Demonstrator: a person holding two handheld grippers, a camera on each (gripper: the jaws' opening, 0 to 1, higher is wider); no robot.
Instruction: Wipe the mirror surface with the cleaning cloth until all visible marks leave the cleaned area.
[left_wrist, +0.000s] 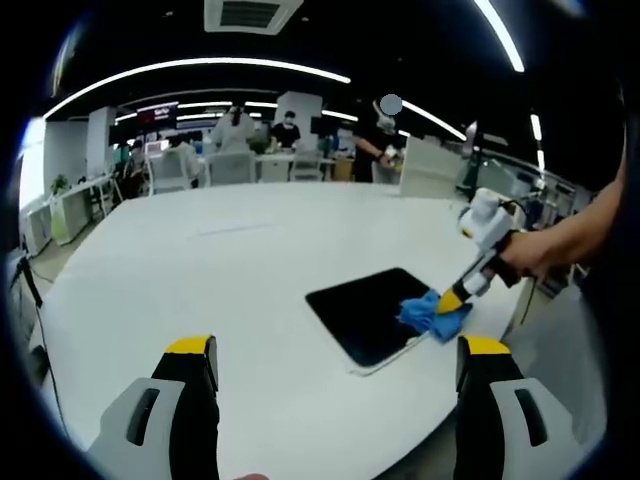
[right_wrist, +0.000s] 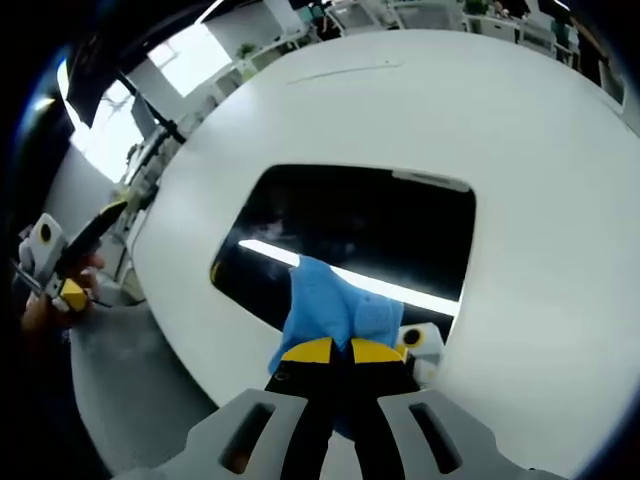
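Observation:
A dark rectangular mirror (left_wrist: 368, 312) (right_wrist: 360, 225) lies flat on the white table (left_wrist: 220, 270) near its right edge. My right gripper (right_wrist: 340, 350) (left_wrist: 458, 297) is shut on a blue cleaning cloth (right_wrist: 335, 305) (left_wrist: 428, 315), which rests on the mirror's near corner. The mirror reflects a bright ceiling light as a streak beside the cloth. My left gripper (left_wrist: 335, 348) is open above the table, well short of the mirror, with nothing between its yellow-tipped fingers (left_wrist: 188, 350).
The white table (right_wrist: 520, 140) spreads wide to the left and far side. Its edge runs just beyond the mirror, with grey floor (right_wrist: 130, 380) below. Desks, chairs and several people (left_wrist: 285, 130) stand at the far end of the room.

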